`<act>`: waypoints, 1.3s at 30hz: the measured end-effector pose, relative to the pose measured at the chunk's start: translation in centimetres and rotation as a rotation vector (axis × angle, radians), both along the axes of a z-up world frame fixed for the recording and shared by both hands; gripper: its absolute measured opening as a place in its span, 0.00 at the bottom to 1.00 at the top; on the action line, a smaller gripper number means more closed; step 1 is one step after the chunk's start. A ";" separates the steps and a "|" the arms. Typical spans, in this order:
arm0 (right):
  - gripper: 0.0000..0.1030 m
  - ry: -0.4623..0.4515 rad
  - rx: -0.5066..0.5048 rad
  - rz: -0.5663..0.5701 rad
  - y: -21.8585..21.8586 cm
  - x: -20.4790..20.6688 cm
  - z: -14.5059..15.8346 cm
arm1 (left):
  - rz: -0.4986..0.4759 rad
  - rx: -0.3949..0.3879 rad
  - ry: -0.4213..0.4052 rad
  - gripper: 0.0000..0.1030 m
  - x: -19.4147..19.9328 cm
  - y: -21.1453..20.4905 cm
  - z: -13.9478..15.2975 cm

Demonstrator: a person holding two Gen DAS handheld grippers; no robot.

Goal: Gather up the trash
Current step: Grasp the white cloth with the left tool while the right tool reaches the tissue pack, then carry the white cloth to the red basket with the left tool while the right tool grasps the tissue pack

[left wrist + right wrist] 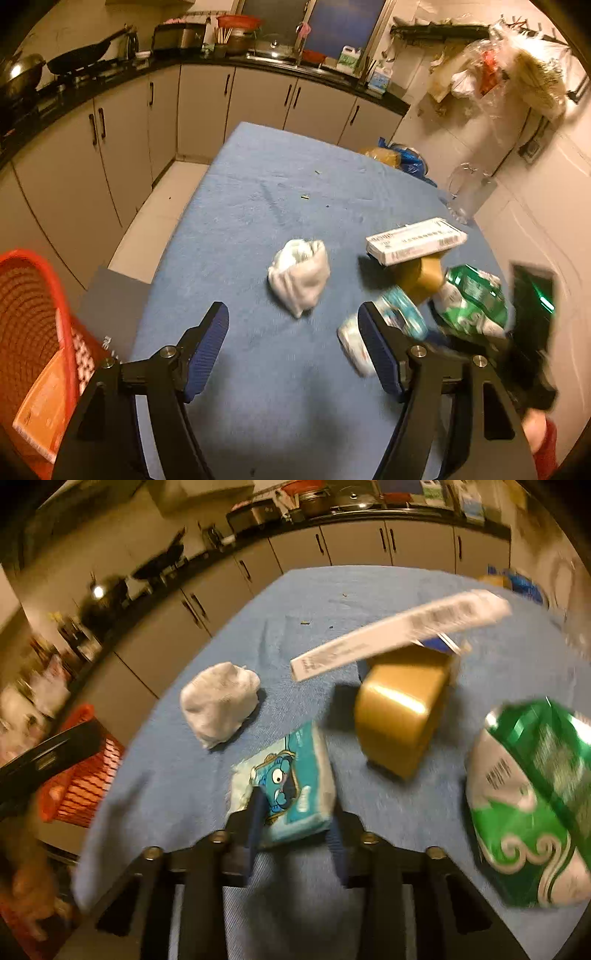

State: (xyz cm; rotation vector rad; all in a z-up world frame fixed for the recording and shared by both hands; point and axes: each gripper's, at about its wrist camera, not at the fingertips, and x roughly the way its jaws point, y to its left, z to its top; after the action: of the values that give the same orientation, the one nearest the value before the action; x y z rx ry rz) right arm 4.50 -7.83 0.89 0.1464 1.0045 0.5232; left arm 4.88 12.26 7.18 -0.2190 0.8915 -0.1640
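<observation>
The right claw (295,823) is clenched on a tissue pack (286,786), its blue pads pressing the pack's two sides; the pack, blue with a cartoon face, sticks out ahead of the fingertips over the blue-covered bench (192,775). Ahead and to the left of this claw lies a crumpled white wad (219,701). Ahead and to its right stands a roll of brown tape (400,709), with a long white box (399,631) resting tilted on top of it. To the right, near the claw, is a green and white bag (532,805), blurred. To its far left, beyond the bench edge, is a red basket (86,775).

The left claw (293,339) is released, with nothing between its pads, and hangs above the bench. The wad (301,275) lies just ahead of it, roughly between the lines of its fingers. The tissue pack (391,317) shows partly behind its right finger. The basket (33,314) sits to its left, off the bench, with an orange packet (40,398) inside.
</observation>
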 end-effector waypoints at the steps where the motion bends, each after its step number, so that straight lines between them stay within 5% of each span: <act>1: 0.26 0.000 0.024 -0.005 -0.6 -0.5 0.0 | 0.001 0.000 0.011 0.69 0.9 -0.4 -0.2; 10: 0.20 0.013 0.169 -0.072 -4.6 -3.2 -0.2 | 0.027 0.025 0.121 0.68 6.7 -3.5 -3.9; 12: 0.20 0.020 0.192 -0.081 -5.1 -3.7 -0.5 | 0.043 0.039 0.149 0.50 7.5 -3.8 -5.3; 14: 0.20 0.025 0.206 -0.085 -5.3 -3.8 -0.6 | 0.048 0.044 0.135 0.46 7.5 -3.9 -5.9; 17: 0.20 0.027 0.227 -0.085 -5.4 -3.9 -0.7 | 0.041 0.096 0.081 0.35 6.2 -4.5 -5.1; 31: 0.19 -0.017 0.261 0.029 0.2 -5.8 1.5 | 0.071 0.109 -0.136 0.35 -7.2 0.1 3.3; 39: 0.19 -0.026 0.253 0.059 3.2 -6.6 2.4 | 0.129 0.089 -0.176 0.35 -10.9 4.7 5.7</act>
State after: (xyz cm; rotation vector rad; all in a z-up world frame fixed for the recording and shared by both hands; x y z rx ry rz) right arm -2.06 -4.65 3.32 0.3356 0.9164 0.7038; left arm -6.06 16.99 12.90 -0.1755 0.7060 -0.0231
